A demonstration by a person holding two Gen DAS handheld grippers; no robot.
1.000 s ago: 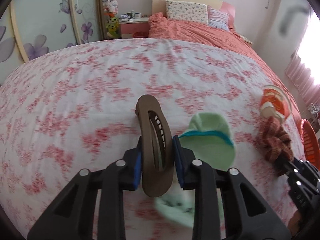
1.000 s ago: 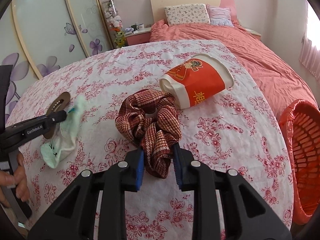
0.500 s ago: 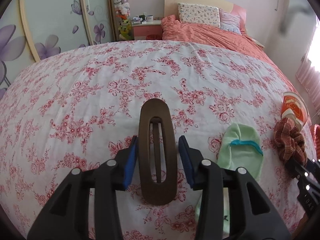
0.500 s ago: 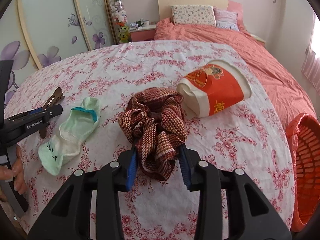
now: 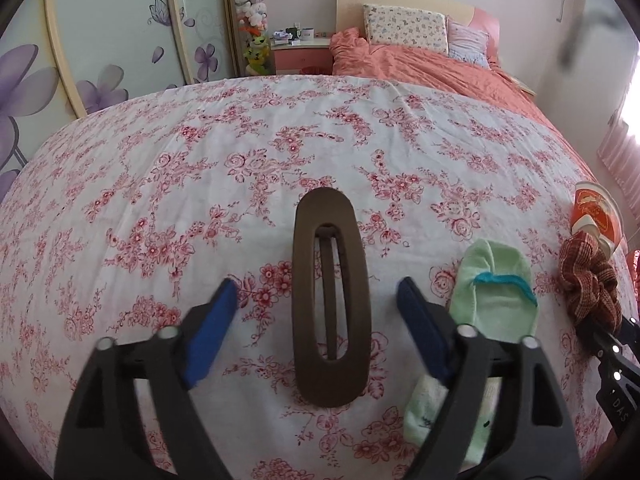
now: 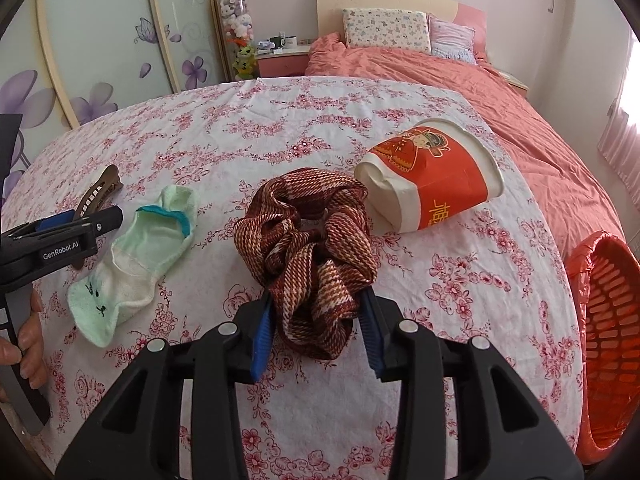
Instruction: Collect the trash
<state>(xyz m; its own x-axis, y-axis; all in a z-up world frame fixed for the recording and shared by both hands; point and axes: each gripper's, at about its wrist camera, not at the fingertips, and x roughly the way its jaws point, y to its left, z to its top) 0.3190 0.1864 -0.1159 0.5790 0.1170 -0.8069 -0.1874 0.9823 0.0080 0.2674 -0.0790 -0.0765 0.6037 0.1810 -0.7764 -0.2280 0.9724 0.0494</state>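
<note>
Left of the scrunchie [image 6: 308, 248], our left gripper [image 5: 316, 300] straddles the hair clip [image 5: 330, 300], jaws wide. Right gripper [image 6: 316, 312] jaws apart around scrunchie. Crushed cup [image 6: 428, 184], likely the trash, lies just beyond, nearer the basket [image 6: 608, 344].

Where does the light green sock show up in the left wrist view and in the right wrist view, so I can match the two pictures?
Left wrist view: the green sock lies lower right, partly behind the left gripper's right finger.
Right wrist view: the sock lies at left, beside the left gripper.
Shared landmark: the red-brown scrunchie, at the far right edge in the left view and centre in the right view, between the right gripper's fingers.
</note>
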